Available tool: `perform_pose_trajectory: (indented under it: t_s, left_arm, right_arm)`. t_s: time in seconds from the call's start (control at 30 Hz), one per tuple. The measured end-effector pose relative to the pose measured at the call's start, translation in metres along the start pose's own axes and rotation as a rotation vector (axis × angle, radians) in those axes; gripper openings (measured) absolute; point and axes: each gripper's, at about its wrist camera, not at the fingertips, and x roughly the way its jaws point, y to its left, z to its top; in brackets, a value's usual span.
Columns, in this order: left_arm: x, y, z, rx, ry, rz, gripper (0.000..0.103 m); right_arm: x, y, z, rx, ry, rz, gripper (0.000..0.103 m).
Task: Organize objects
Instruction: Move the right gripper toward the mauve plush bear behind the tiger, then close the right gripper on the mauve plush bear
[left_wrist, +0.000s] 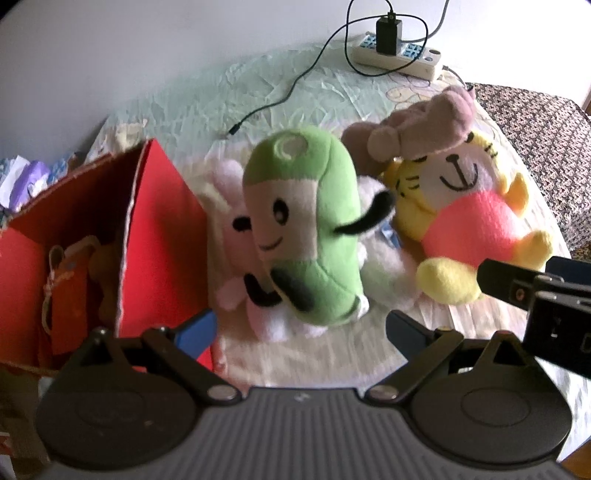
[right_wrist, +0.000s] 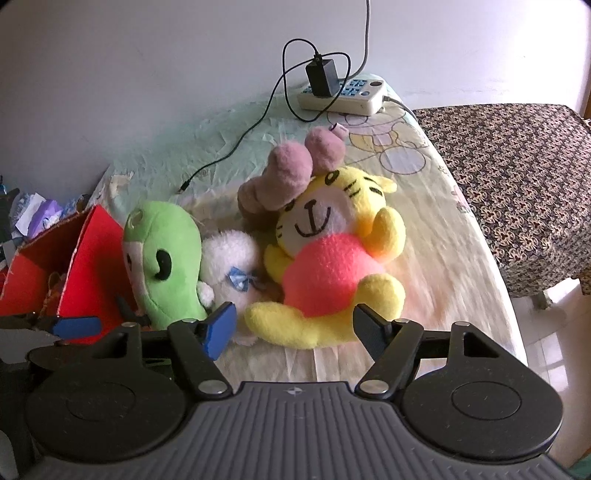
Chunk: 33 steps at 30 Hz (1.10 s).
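Observation:
A green plush toy (left_wrist: 306, 229) stands among a pile of soft toys on the bed; it also shows in the right wrist view (right_wrist: 166, 254). A yellow tiger plush with a pink belly (right_wrist: 332, 266) lies to its right (left_wrist: 476, 221), with a mauve plush (right_wrist: 295, 170) behind and a white plush (right_wrist: 229, 266) between. My left gripper (left_wrist: 299, 328) is open, just in front of the green plush. My right gripper (right_wrist: 295, 325) is open, its jaws on either side of the tiger's feet, not touching that I can tell.
An open red cardboard box (left_wrist: 159, 236) with items inside stands left of the toys (right_wrist: 88, 273). A power strip with a black charger (right_wrist: 343, 92) and cable lies at the back by the wall. A patterned cloth (right_wrist: 517, 177) covers furniture to the right.

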Motion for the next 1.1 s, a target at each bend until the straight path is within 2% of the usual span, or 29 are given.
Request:
perform_pose_trajectory:
  t_s: [0.17,0.3,0.4,0.53,0.7,0.8,0.93,1.03,1.1]
  left_arm:
    - [-0.002,-0.001,0.014,0.019,-0.018,0.004,0.098]
    - [-0.007,-0.003,0.023,0.04,-0.045,-0.034,0.098]
    - [-0.013,-0.007,0.032,0.052,-0.085,-0.089,0.098]
    - [-0.021,-0.011,0.042,0.048,-0.176,-0.203,0.099]
    - [-0.017,-0.031,0.047,0.087,-0.244,-0.278,0.102]
    - [-0.011,-0.035,0.045,0.116,-0.228,-0.377,0.102]
    - [0.003,-0.025,0.049,0.042,-0.182,-0.48,0.102]
    - [0.007,-0.008,0.059,-0.08,-0.197,-0.541,0.102]
    - [0.009,-0.001,0.063,-0.123,-0.213,-0.565,0.102]
  right_arm:
    - [-0.001,-0.003,0.011,0.007,-0.016,0.033,0.07]
    - [-0.007,-0.01,0.023,0.009,-0.055,0.066,0.069]
    - [-0.014,-0.021,0.035,0.017,-0.108,0.072,0.069]
    - [-0.007,-0.037,0.05,0.028,-0.151,0.067,0.069]
    - [0.013,-0.056,0.061,0.061,-0.128,0.056,0.065]
    - [0.019,-0.066,0.065,0.098,-0.121,0.08,0.063]
    - [0.026,-0.073,0.076,0.154,-0.128,0.152,0.061]
    - [0.031,-0.078,0.089,0.199,-0.188,0.197,0.061]
    - [0.04,-0.078,0.097,0.21,-0.221,0.211,0.061]
